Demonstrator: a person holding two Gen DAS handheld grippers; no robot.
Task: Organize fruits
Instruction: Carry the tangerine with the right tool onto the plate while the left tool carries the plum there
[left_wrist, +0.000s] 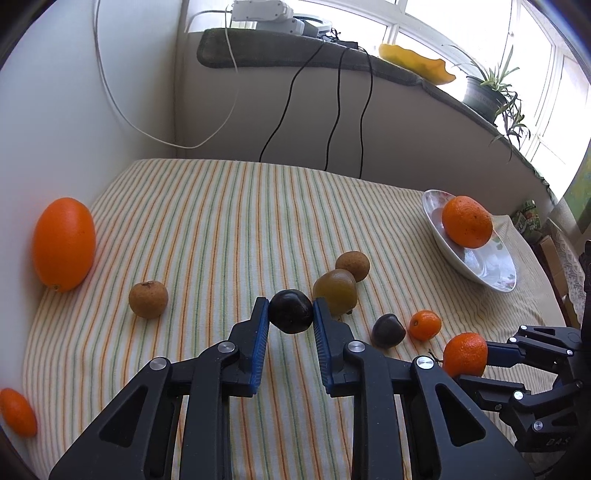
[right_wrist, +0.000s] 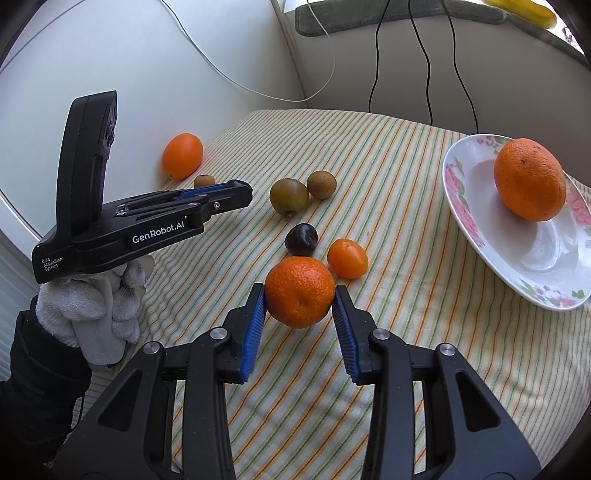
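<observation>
My left gripper (left_wrist: 290, 310) is shut on a dark plum (left_wrist: 290, 311), held above the striped cloth (left_wrist: 221, 206). My right gripper (right_wrist: 300, 299) is shut on a mandarin (right_wrist: 299, 291), also seen in the left wrist view (left_wrist: 465, 354). A white flowered plate (right_wrist: 465, 206) at the right holds one orange (right_wrist: 530, 179). On the cloth lie a second dark plum (right_wrist: 301, 239), a small kumquat (right_wrist: 347, 257), a green kiwi (right_wrist: 289, 195), two brown round fruits (right_wrist: 321, 184) (left_wrist: 148, 299), and a large orange (left_wrist: 63, 243) at the far left.
Another small orange fruit (left_wrist: 16, 411) lies at the cloth's near left edge. White walls border the far and left sides, with black cables (left_wrist: 340, 110) hanging down. A ledge above holds a yellow dish (left_wrist: 417, 62) and a potted plant (left_wrist: 487, 92).
</observation>
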